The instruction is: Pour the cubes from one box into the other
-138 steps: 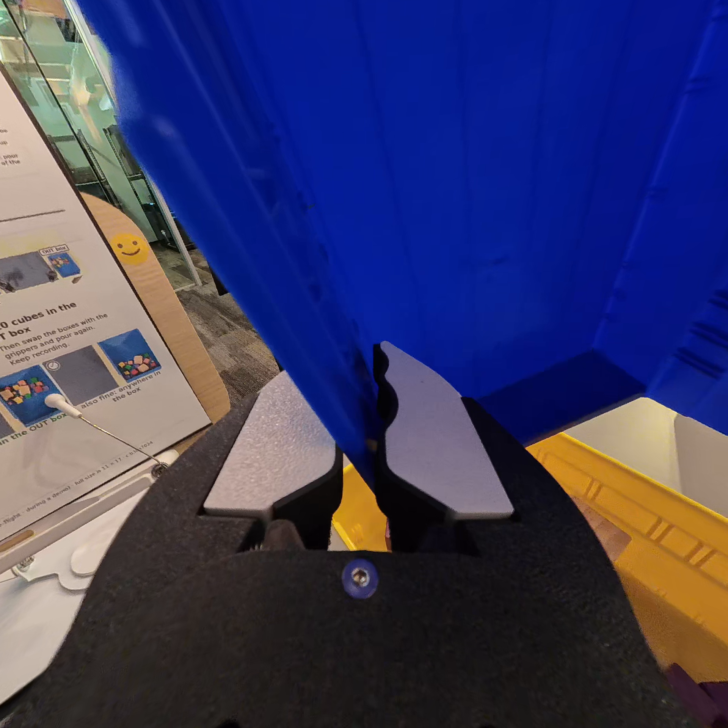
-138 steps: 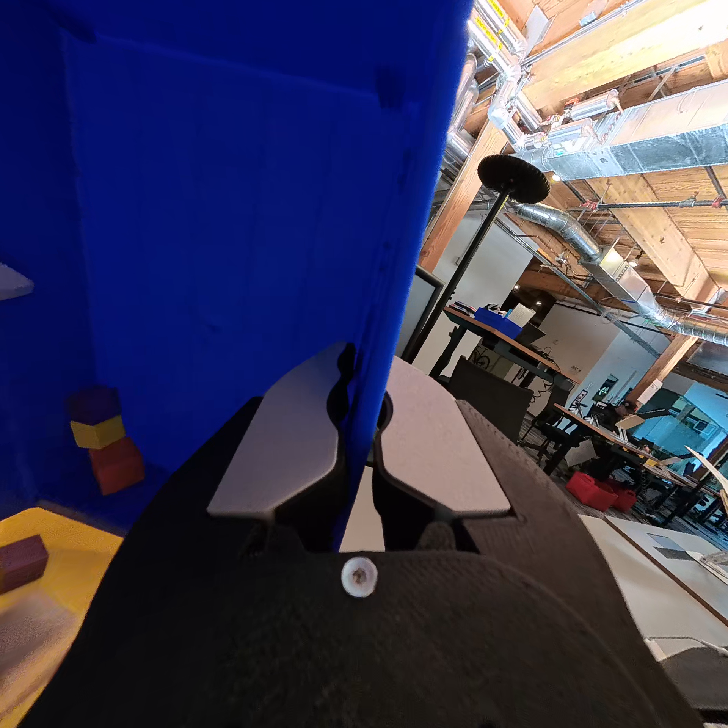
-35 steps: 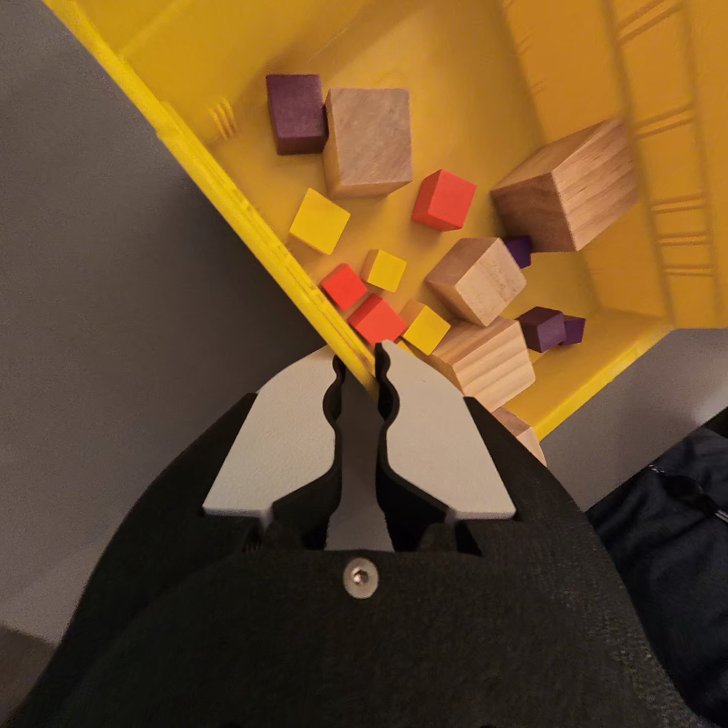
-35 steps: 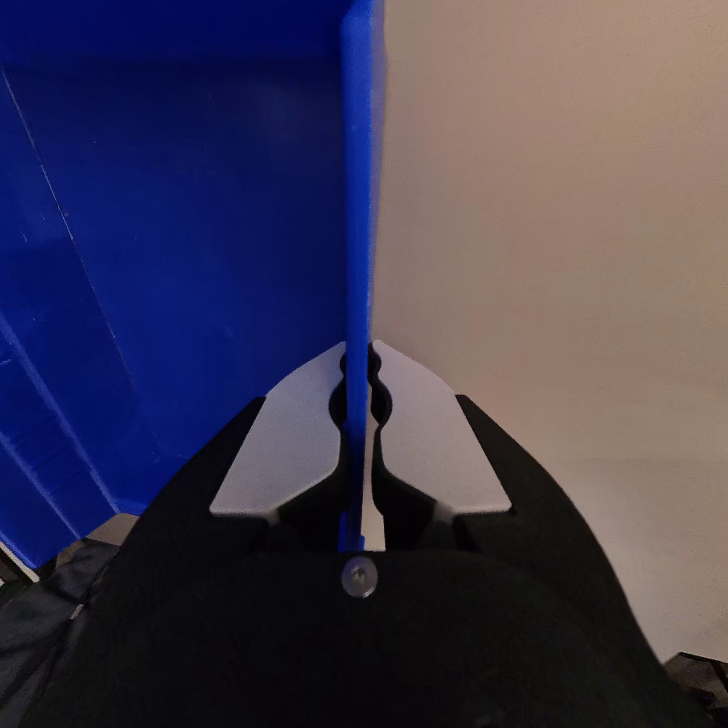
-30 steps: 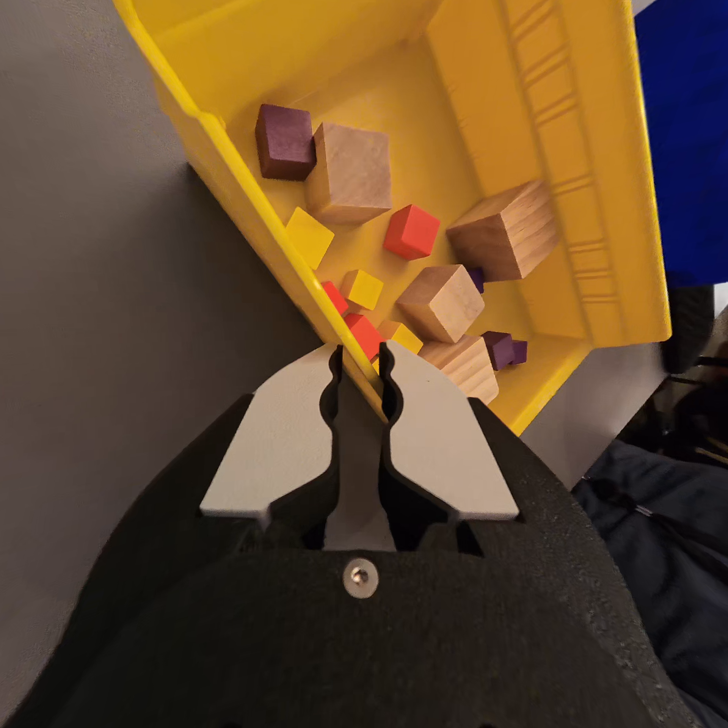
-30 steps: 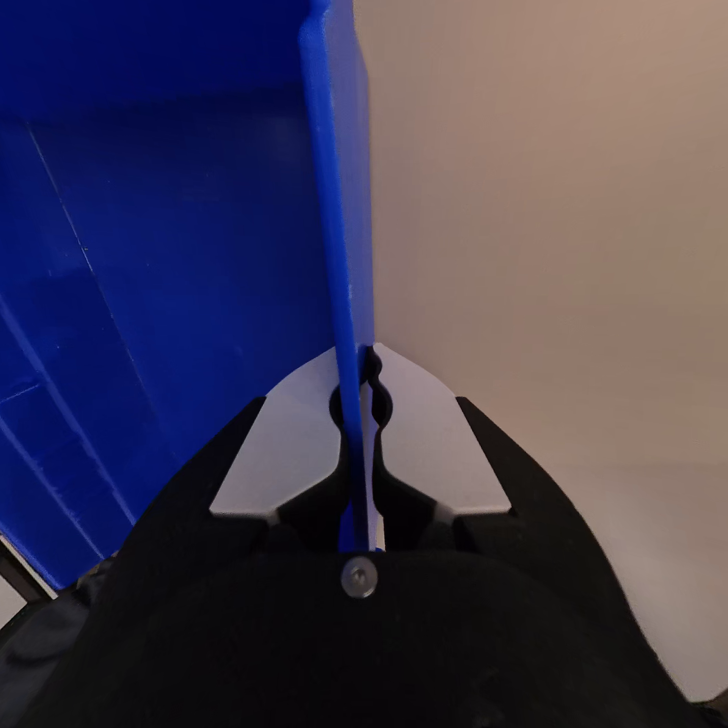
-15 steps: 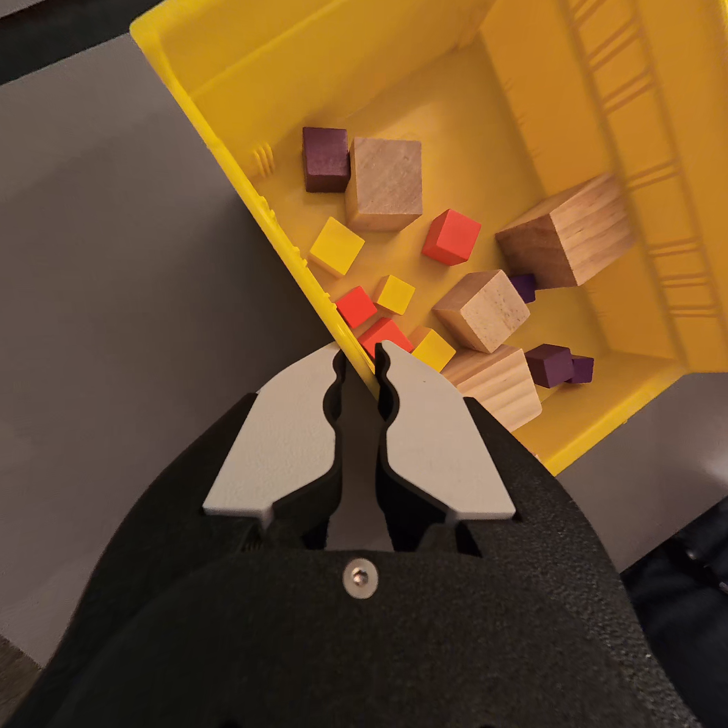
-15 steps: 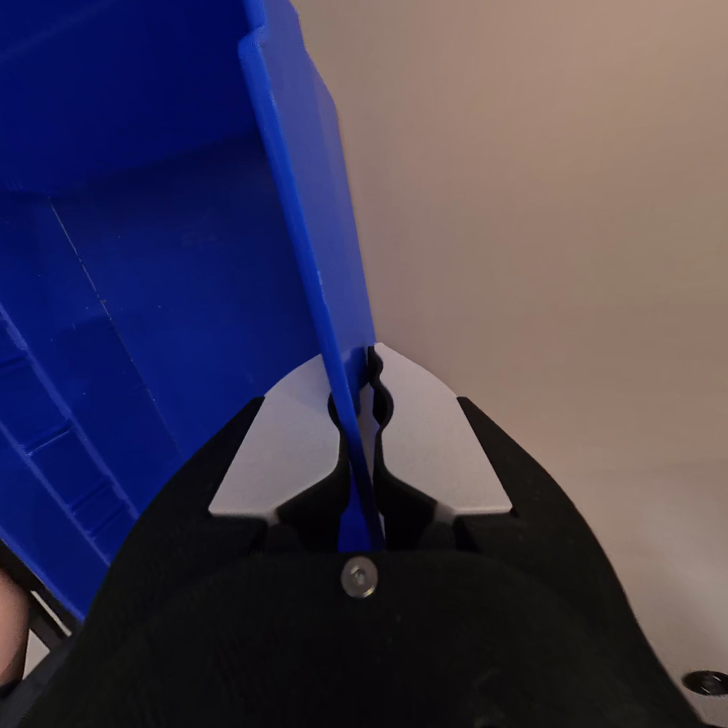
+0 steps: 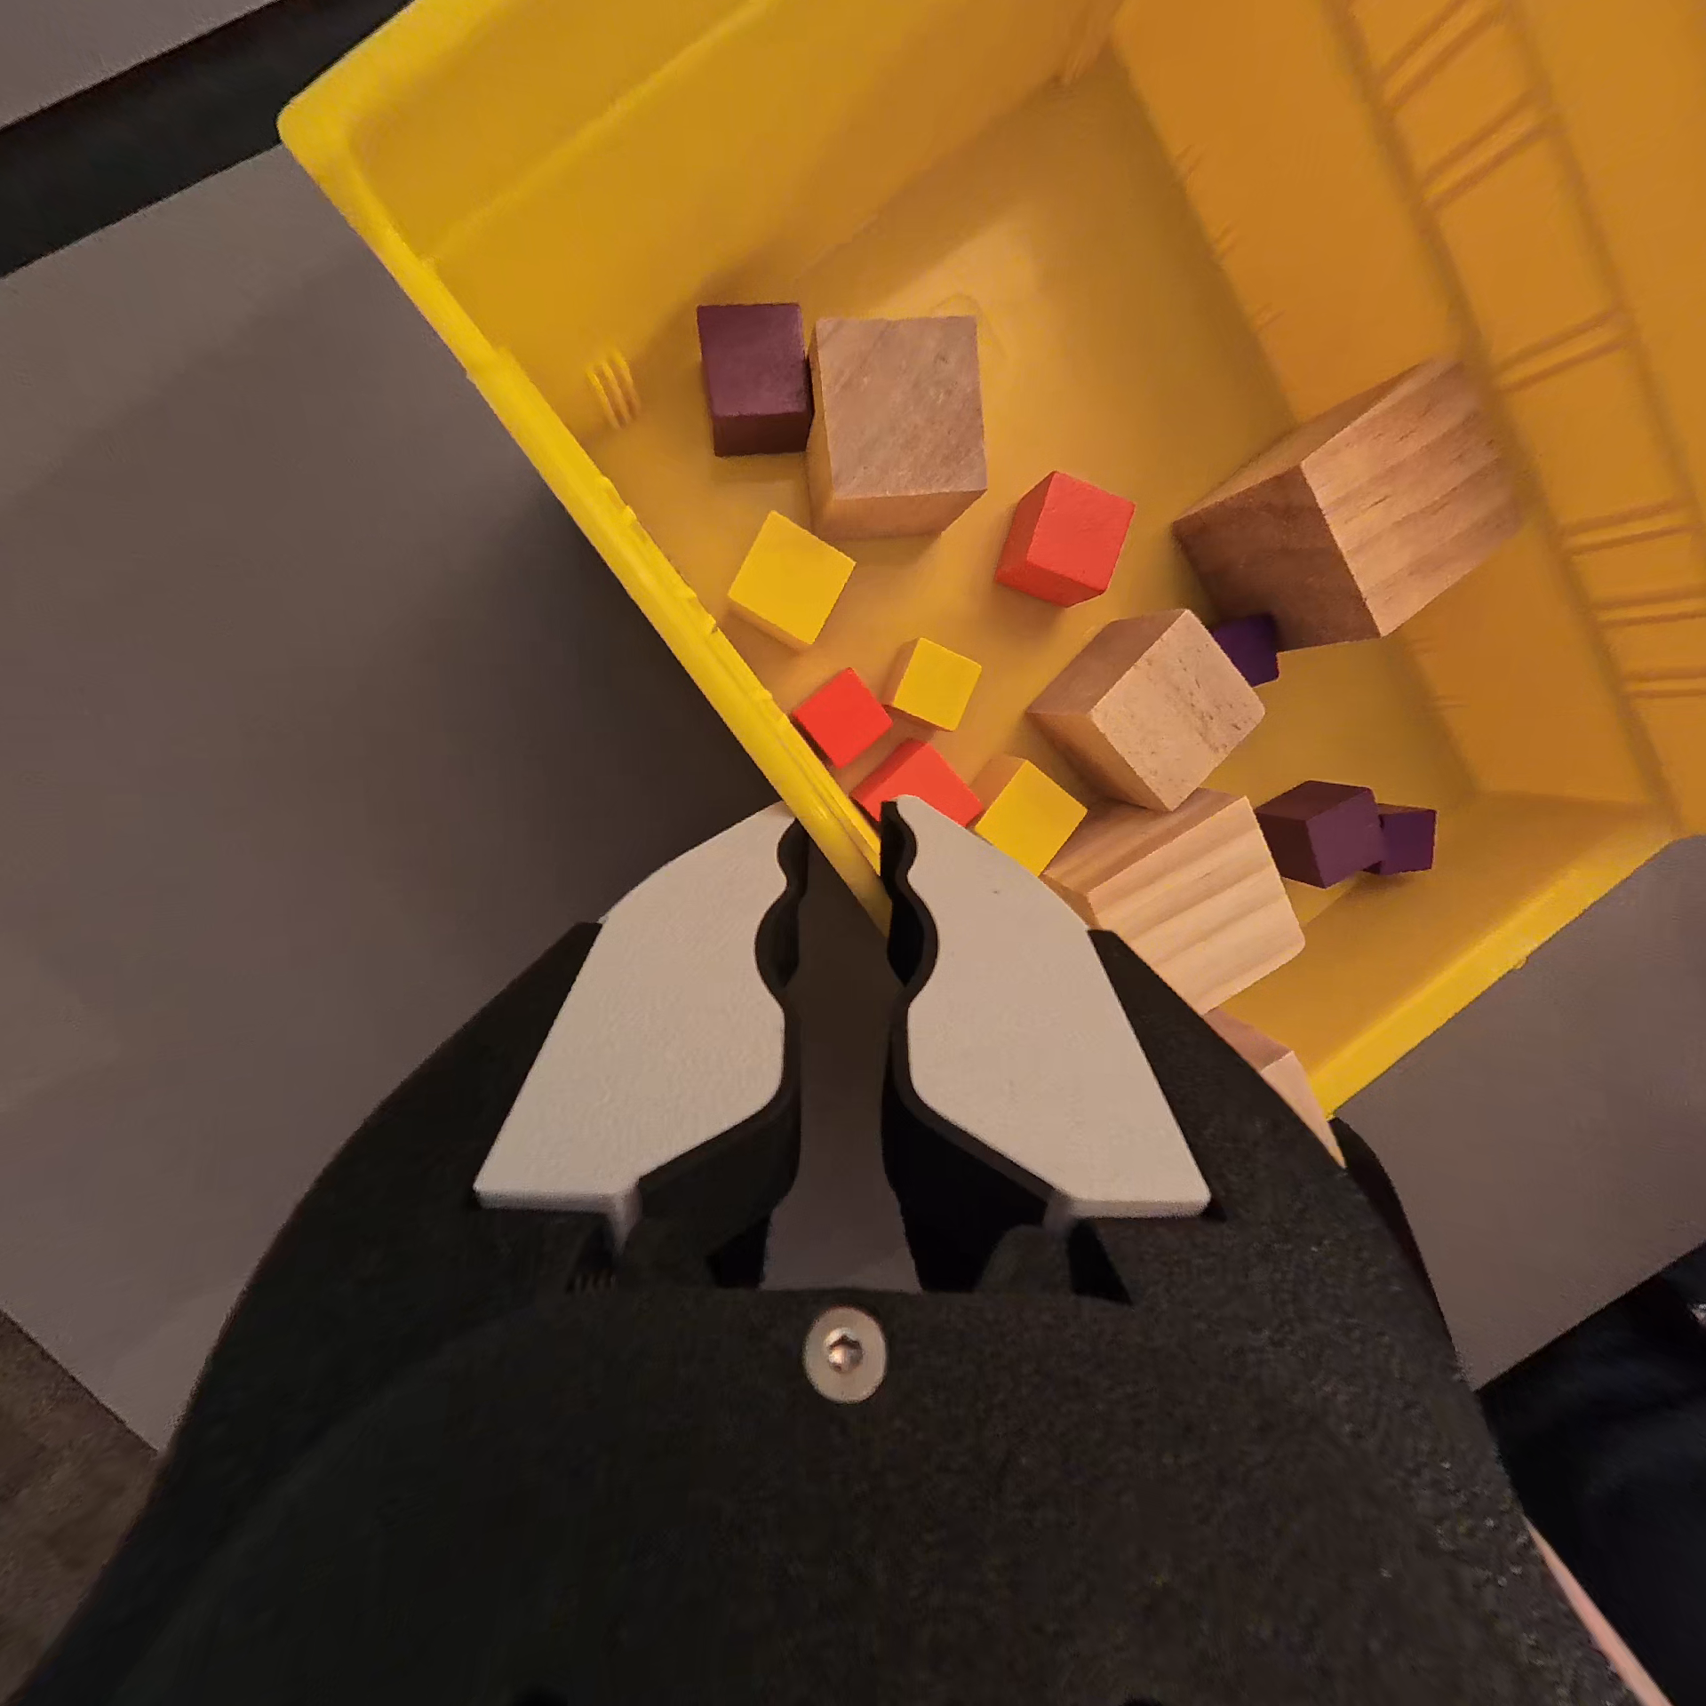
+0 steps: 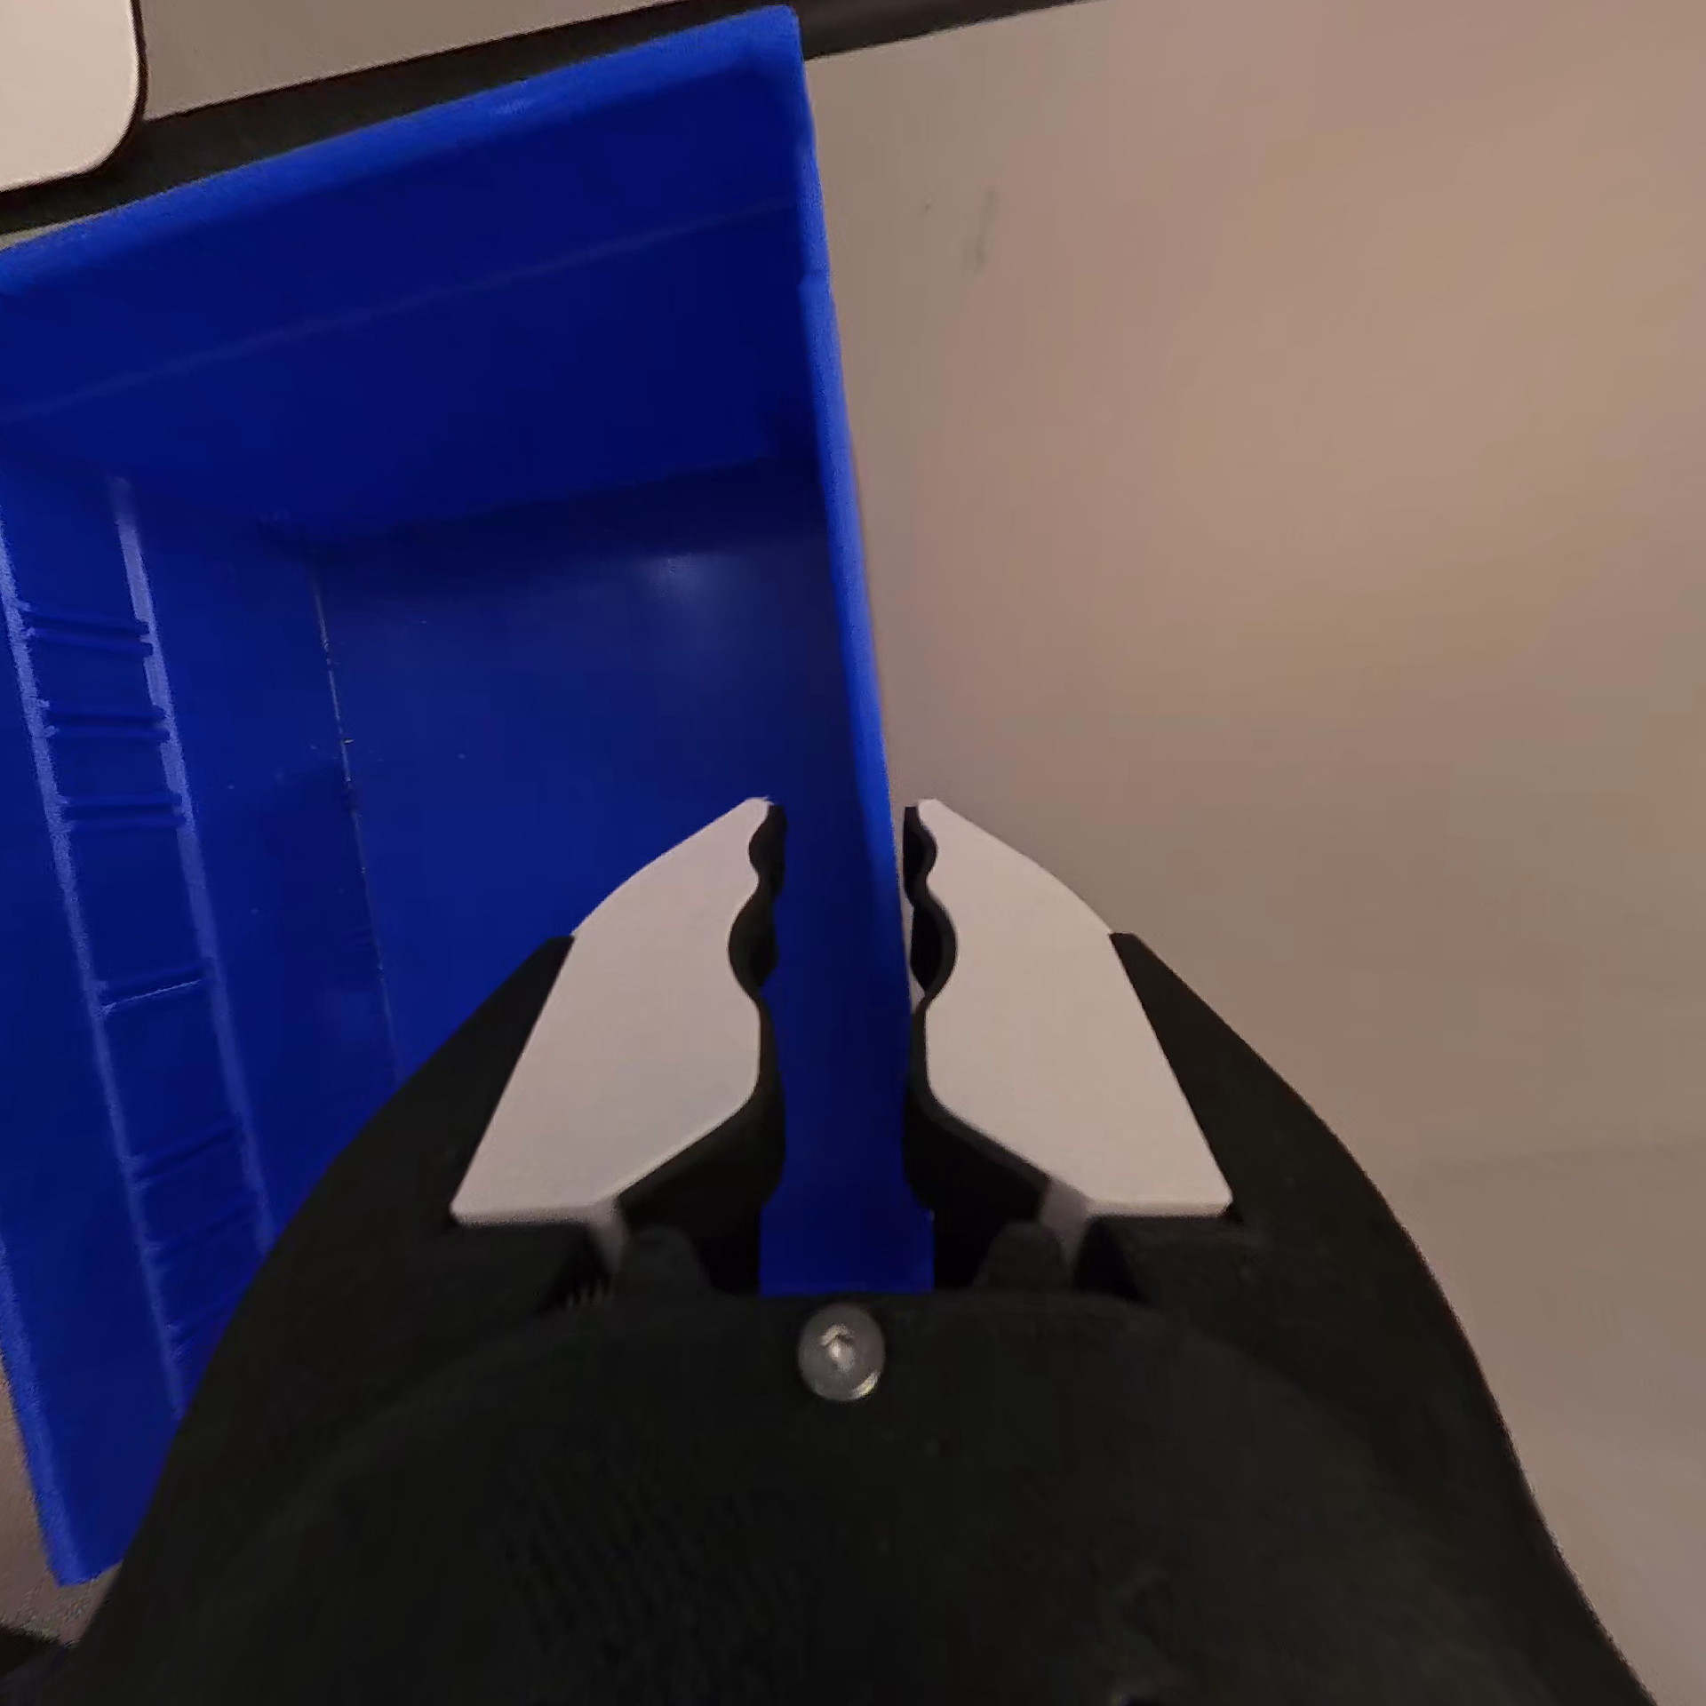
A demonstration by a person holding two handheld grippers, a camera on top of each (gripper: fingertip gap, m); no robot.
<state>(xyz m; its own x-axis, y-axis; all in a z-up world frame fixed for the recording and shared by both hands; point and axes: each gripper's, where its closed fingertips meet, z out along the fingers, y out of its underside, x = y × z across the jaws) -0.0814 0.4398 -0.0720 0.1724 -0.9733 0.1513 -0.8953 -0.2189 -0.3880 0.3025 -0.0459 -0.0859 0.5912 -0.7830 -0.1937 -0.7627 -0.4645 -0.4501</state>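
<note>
The yellow box (image 9: 554,434) rests at an angle on the grey table in the left wrist view. It holds several cubes: big plain wooden ones (image 9: 895,425), small red ones (image 9: 1066,540), yellow ones (image 9: 789,577) and purple ones (image 9: 752,388). My left gripper (image 9: 840,817) is shut on the box's near left rim. In the right wrist view the blue box (image 10: 554,738) is empty and upright on the table. My right gripper (image 10: 840,817) is open, with the box's right wall (image 10: 849,969) standing loose between the jaws.
The grey table (image 9: 277,646) ends at the lower left, with carpet floor (image 9: 55,1440) below. Dark clothing (image 9: 1615,1403) shows at the lower right. A white object (image 10: 55,83) lies beyond the blue box. Bare tabletop (image 10: 1292,554) spreads to the right.
The blue box was tipped up over the yellow box, then brought back down to the table. My right gripper's jaws have now spread off the blue wall. My left gripper shifted with the yellow box.
</note>
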